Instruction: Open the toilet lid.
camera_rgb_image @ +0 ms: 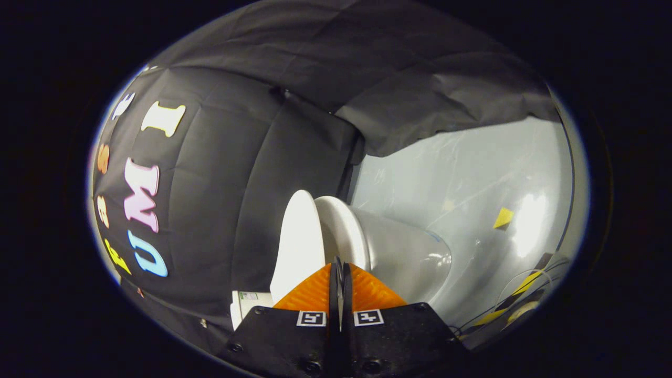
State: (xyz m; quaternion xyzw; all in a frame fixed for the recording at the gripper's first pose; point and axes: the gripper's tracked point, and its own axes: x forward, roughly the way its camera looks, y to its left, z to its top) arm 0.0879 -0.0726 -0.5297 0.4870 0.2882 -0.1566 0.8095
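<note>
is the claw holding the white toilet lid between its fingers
No, the claw is shut with nothing between its fingers, and the white toilet lid stands raised just beyond them, apart from the white seat.

My gripper (340, 262) has its fingers pressed together with nothing between them. Just ahead of the tips, the white toilet lid (296, 241) stands apart from the seat (341, 231) and bowl (404, 252). A pale floor (472, 173) lies beyond.
</note>
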